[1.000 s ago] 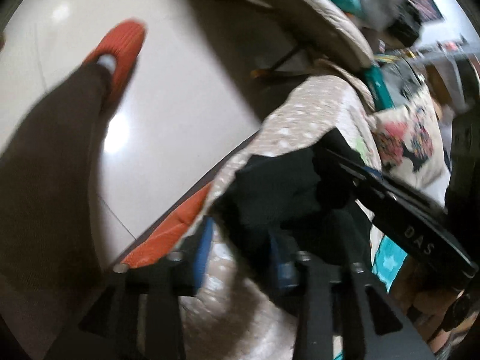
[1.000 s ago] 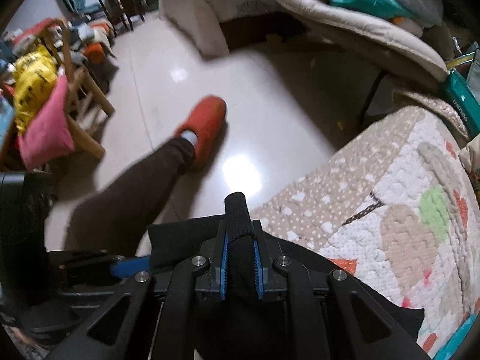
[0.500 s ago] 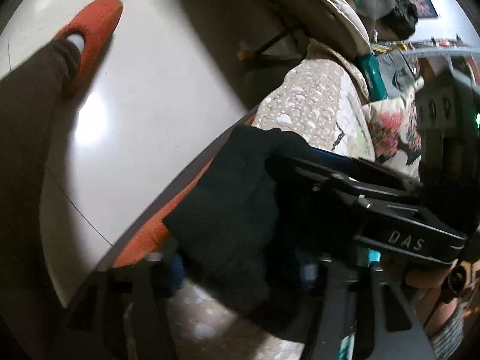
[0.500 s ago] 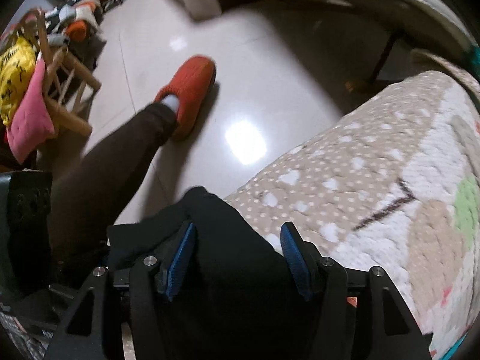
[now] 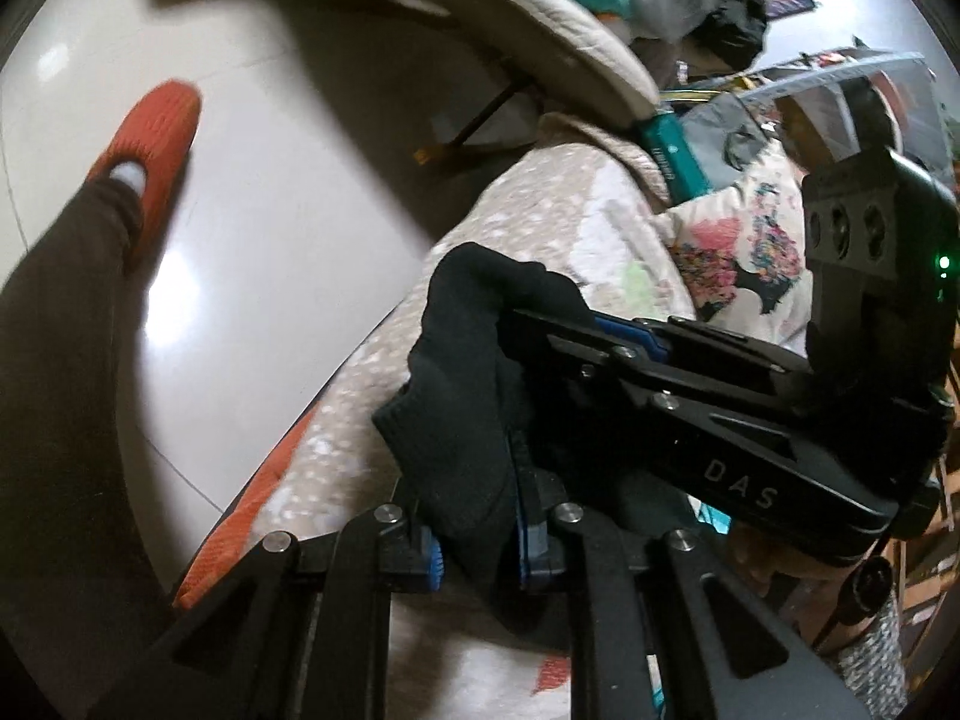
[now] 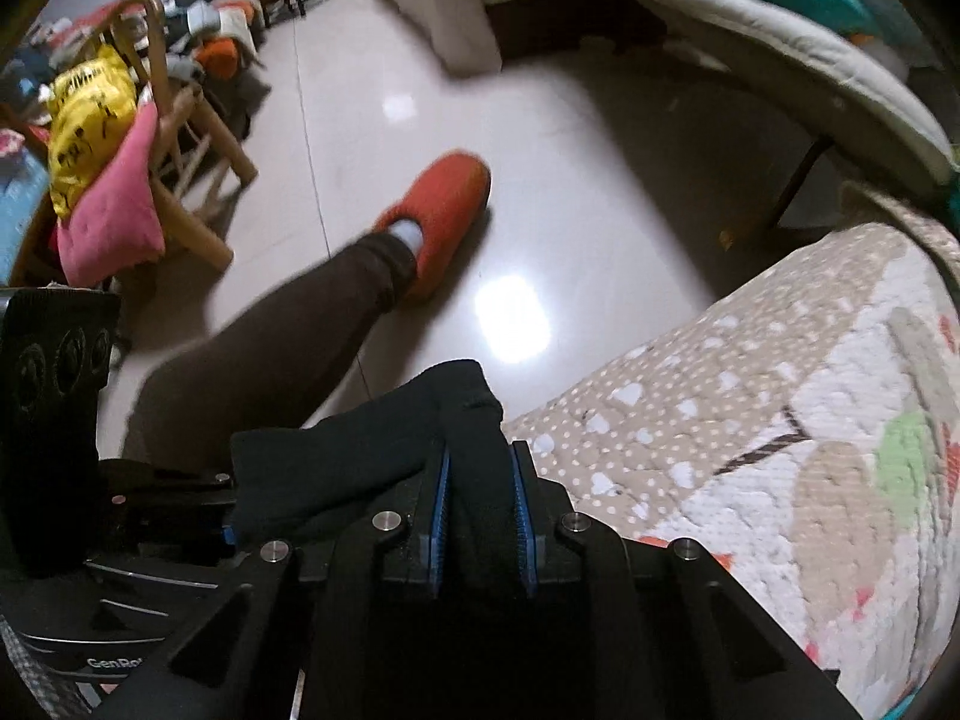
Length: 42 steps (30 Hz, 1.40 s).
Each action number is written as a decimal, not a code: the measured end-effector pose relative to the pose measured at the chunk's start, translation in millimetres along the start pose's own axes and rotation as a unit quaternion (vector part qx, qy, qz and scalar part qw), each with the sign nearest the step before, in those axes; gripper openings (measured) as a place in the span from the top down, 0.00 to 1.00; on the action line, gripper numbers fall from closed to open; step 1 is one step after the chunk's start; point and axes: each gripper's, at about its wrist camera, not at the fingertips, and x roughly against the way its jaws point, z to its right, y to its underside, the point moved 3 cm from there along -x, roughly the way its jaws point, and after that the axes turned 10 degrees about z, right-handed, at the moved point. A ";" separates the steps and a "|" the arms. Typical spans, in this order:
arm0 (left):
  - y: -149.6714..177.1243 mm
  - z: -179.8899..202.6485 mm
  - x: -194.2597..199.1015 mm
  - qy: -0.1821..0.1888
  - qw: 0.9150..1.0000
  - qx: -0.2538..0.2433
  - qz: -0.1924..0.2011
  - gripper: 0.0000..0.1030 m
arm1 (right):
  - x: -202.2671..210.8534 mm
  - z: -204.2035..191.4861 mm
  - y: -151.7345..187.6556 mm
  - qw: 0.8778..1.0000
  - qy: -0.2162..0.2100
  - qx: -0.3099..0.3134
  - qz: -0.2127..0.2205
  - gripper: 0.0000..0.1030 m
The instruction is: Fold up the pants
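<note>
The black pants (image 5: 456, 420) are bunched at the edge of a patterned quilt (image 5: 552, 222). My left gripper (image 5: 477, 552) is shut on a fold of the pants, with the blue pads pinching the cloth. My right gripper (image 6: 480, 504) is shut on another fold of the same pants (image 6: 360, 450). The two grippers sit close together: the right gripper shows in the left wrist view (image 5: 600, 336), and the left gripper's body shows at the left of the right wrist view (image 6: 108, 516). Most of the pants are hidden under the grippers.
The quilt (image 6: 780, 450) covers a bed or sofa to the right. My leg in brown trousers with an orange slipper (image 6: 438, 210) stands on the glossy tiled floor (image 6: 540, 120). A wooden chair with pink and yellow items (image 6: 120, 180) is at the left. A padded recliner (image 5: 540, 30) is behind.
Both grippers went from wide open around the cloth half a second ago to closed on it now. The right gripper had let go of its earlier pinch and taken a new one.
</note>
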 end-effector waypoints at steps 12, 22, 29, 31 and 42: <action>47.9 102.8 -16.3 -0.009 0.990 -0.141 -0.025 0.85 | 95.0 53.6 65.8 0.988 0.018 -0.109 0.110 0.81; 149.1 168.5 -78.2 -0.030 0.960 -0.258 -0.106 0.77 | 137.9 119.0 192.6 0.970 0.099 -0.206 0.084 0.77; 173.0 181.1 -57.2 0.019 0.946 -0.283 -0.156 0.51 | 190.7 169.2 256.3 0.926 0.253 -0.273 0.064 0.68; 167.0 178.7 -41.4 0.038 0.946 -0.280 -0.159 0.49 | 211.6 171.1 254.9 0.915 0.265 -0.290 0.098 0.68; 104.3 105.4 -34.9 -0.073 0.978 -0.184 -0.071 0.48 | 145.8 84.2 186.7 0.953 0.041 -0.271 0.129 0.68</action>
